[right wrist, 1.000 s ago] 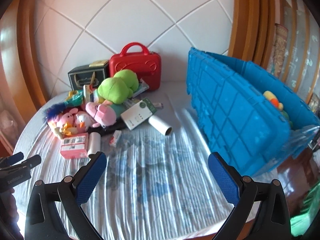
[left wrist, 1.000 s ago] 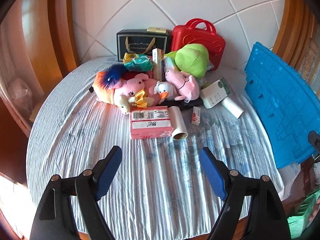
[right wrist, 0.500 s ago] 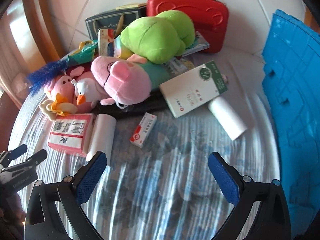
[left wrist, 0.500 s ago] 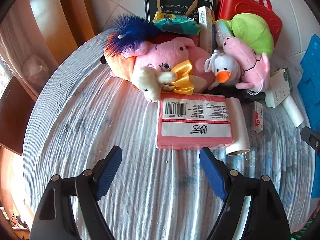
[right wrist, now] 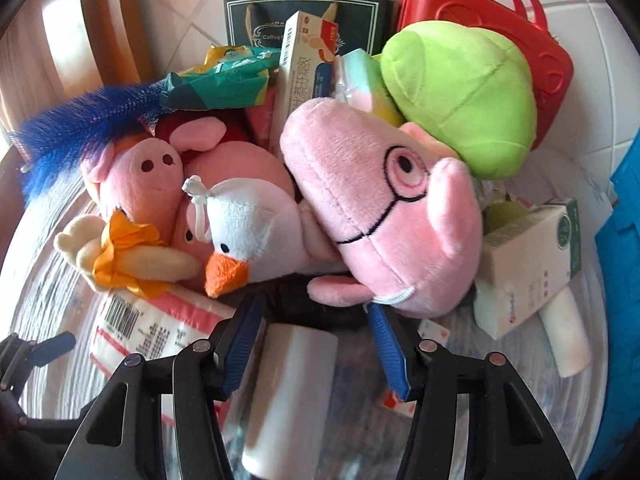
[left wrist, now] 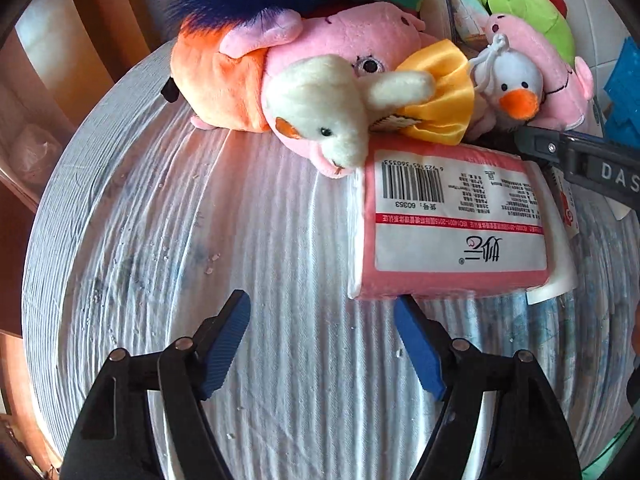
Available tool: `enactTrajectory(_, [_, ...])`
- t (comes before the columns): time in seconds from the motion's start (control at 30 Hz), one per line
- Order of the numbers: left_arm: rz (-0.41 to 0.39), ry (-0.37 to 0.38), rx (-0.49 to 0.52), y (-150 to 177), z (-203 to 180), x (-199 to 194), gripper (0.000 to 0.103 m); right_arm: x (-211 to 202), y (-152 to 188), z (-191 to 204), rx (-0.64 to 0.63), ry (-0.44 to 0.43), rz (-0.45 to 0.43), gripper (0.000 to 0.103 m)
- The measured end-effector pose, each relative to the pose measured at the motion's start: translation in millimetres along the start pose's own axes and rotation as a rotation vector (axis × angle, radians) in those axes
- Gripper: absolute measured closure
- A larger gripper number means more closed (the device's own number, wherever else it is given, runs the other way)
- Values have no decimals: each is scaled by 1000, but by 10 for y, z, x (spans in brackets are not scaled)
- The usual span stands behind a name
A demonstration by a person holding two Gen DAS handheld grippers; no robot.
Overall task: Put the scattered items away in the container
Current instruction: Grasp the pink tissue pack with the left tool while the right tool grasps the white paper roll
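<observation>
A heap of toys and packs lies on the striped tablecloth. My left gripper (left wrist: pixel 322 304) is open just short of the pink tissue pack (left wrist: pixel 448 224); its right finger touches the pack's near edge. A pink and orange plush (left wrist: pixel 280 56) with a cream rabbit (left wrist: pixel 332 120) and a white duck (left wrist: pixel 512 84) lie behind. My right gripper (right wrist: pixel 314 312) is open over a white roll (right wrist: pixel 288 392), its fingertips at a dark item under the big pink pig plush (right wrist: pixel 384 208) and the duck (right wrist: pixel 248 232). The blue container (right wrist: pixel 622 240) edges the right.
A green plush (right wrist: pixel 464 96), red case (right wrist: pixel 492 12), dark gift bag (right wrist: pixel 260 20), tall carton (right wrist: pixel 300 68), teal packet (right wrist: pixel 216 84), white and green box (right wrist: pixel 528 264) and second white roll (right wrist: pixel 568 340) crowd the back and right. The right gripper's arm (left wrist: pixel 580 164) crosses the left wrist view.
Both grippers have moved forward into the heap, still open. The left one has reached the pink pack; the right one has come over the white roll, close under the pig plush.
</observation>
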State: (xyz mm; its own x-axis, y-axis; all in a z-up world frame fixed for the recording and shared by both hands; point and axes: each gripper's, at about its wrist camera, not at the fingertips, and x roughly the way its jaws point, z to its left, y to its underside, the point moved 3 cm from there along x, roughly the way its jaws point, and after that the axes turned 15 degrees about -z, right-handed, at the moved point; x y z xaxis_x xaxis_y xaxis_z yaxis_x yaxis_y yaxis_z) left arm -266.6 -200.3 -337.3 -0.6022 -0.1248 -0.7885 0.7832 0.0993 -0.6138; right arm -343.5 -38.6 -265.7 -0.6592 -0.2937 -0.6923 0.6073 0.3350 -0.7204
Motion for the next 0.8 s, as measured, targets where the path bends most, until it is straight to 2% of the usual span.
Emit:
enactTrajectory(0.1, [9,-43,-15,-19,220,70,29,135,77,183,-55,18,58,49])
enactTrajectory(0.23, [-9,-98,-54,-112,515,55,29,-119,252,549,-103,-76,91,48])
enactTrajectory(0.3, [-39,-112,-64,-201,619,-37,30,-262,356,735,-124,-93,108,48])
enactTrajectory(0.4, [-81,-88,-77,-325,699,-260,30,-435,478,928,-81,-195,127,48])
enactTrajectory(0.47, [-88,-40,-76,-362,647,-397,30,-527,527,943,-43,-199,124,47])
enactTrajectory(0.5, [-89,-13,-65,-364,585,-459,30,-581,536,903,-29,-174,113,44])
enactTrajectory(0.57, [-83,34,-22,-327,416,-545,30,-732,544,749,16,-140,95,32])
enactTrajectory(0.63, [-61,60,35,-260,251,-564,29,-821,527,543,37,-118,85,10])
enactTrajectory(0.8, [15,59,131,-94,-19,-389,27,-849,619,299,43,-95,120,8])
